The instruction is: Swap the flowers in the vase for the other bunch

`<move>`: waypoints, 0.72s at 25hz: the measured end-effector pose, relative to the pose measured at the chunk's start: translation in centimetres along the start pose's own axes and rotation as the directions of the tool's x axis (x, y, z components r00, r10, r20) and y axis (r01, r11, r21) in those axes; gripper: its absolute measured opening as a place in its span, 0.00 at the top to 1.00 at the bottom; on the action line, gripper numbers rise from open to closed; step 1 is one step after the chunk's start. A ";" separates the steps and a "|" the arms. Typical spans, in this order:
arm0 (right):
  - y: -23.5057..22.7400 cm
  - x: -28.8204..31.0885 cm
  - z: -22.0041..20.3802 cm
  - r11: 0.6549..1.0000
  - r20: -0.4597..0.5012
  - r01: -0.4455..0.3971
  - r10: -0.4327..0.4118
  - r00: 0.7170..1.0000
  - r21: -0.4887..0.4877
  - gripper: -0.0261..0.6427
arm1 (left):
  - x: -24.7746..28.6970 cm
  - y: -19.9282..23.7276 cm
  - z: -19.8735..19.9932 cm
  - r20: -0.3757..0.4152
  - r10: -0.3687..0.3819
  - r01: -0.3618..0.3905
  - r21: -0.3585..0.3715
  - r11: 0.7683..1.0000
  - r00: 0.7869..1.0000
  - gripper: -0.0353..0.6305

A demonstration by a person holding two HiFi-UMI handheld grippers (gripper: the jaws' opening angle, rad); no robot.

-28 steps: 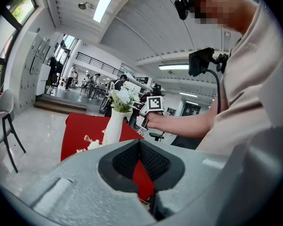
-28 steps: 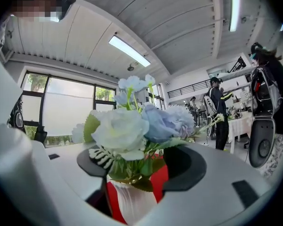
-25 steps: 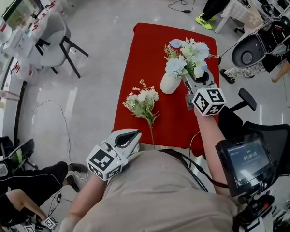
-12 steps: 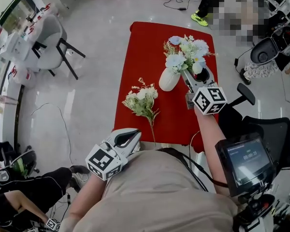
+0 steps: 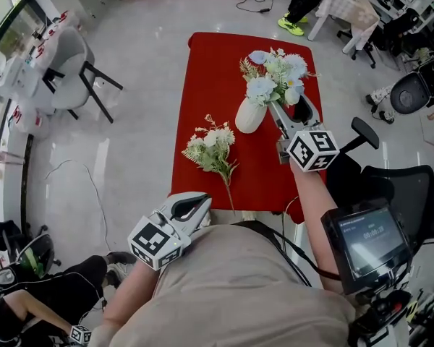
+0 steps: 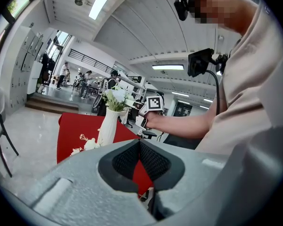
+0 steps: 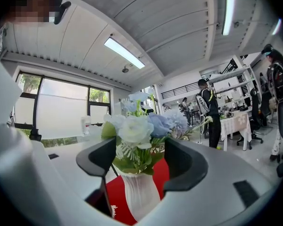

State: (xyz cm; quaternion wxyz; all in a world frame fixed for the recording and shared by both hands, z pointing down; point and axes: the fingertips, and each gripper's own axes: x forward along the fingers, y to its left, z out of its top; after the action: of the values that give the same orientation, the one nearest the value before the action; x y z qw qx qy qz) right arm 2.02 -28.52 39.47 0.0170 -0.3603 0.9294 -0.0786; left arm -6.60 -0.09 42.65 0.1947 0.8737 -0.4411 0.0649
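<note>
A white vase (image 5: 249,116) stands on the red table (image 5: 210,71) and holds a bunch of blue and white flowers (image 5: 275,78). A second bunch of white flowers (image 5: 212,150) lies flat on the cloth, to the near left of the vase. My right gripper (image 5: 289,108) is open just right of the vase, below the blooms. In the right gripper view the flowers (image 7: 141,128) and vase (image 7: 140,192) show between the open jaws, untouched. My left gripper (image 5: 201,204) is shut and empty at the table's near edge; its pads (image 6: 146,161) meet in the left gripper view.
A grey chair (image 5: 76,56) stands on the floor left of the table, and a black seat (image 5: 365,132) close on the right. A screen (image 5: 363,243) hangs at my right side. A person (image 5: 29,302) sits at the lower left; others move at the far back.
Neither gripper has visibly moved relative to the vase. The head view has drifted slightly, and a person at the far back has shifted.
</note>
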 end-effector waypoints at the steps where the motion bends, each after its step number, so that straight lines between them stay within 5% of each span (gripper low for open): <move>1: 0.0 -0.2 0.0 1.000 0.000 0.004 -0.004 1.000 -0.001 0.49 | 0.0 0.0 -0.1 -0.002 -0.005 0.005 0.001 1.000 1.000 0.94; 18: 1.2 -3.7 -1.2 0.998 -0.015 0.064 -0.064 0.998 -0.015 0.49 | -0.8 -0.7 -0.9 -0.028 -0.094 0.094 0.030 0.995 0.995 0.94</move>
State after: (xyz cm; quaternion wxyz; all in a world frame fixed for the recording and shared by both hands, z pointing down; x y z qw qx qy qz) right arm 3.80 -25.00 40.40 0.0047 -0.3893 0.9181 -0.0751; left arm -6.44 1.19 43.01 0.1897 0.8955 -0.3958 0.0742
